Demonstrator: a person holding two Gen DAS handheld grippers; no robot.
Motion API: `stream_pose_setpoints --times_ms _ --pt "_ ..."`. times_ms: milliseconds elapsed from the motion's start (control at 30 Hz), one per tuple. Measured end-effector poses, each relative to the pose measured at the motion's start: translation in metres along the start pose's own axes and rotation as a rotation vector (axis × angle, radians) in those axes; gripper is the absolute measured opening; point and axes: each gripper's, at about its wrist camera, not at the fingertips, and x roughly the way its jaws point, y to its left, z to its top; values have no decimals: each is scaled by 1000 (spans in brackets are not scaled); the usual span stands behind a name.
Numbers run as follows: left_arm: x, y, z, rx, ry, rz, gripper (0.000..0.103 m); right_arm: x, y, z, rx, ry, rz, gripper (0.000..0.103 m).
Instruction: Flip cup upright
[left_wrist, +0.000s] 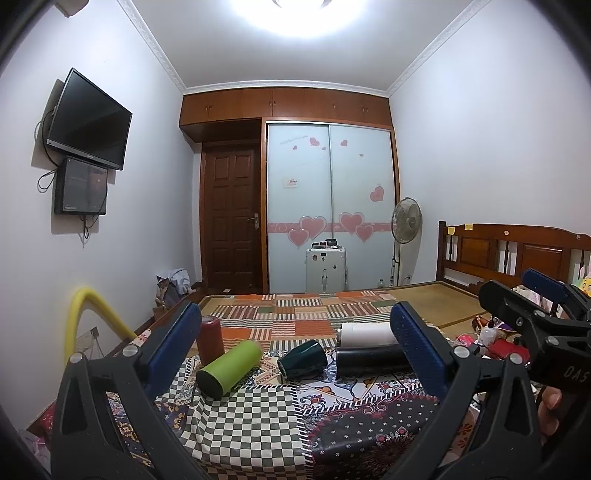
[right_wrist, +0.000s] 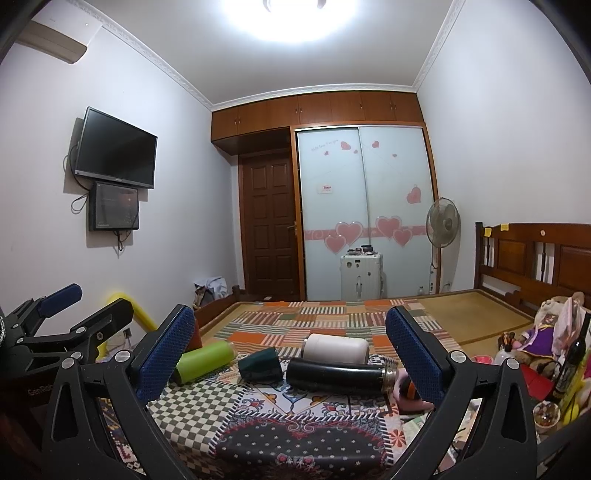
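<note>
Several cups lie on a patterned cloth on the bed. A dark green cup lies on its side in the middle. A lime green tumbler lies to its left. A black flask and a white cup lie to its right. A dark red cup stands upright at the left. My left gripper is open and empty, short of the cups. My right gripper is open and empty, also short of them.
The patchwork cloth covers the near part of the bed. A wooden headboard with toys and bottles is at the right. A yellow padded rail stands at the left. The right gripper shows in the left wrist view.
</note>
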Motion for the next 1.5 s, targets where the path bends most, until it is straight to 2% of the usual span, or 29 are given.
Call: stream_pose_setpoints --times_ms 1500 --pt "4 3 -3 -4 5 3 103 2 7 -1 3 1 6 103"
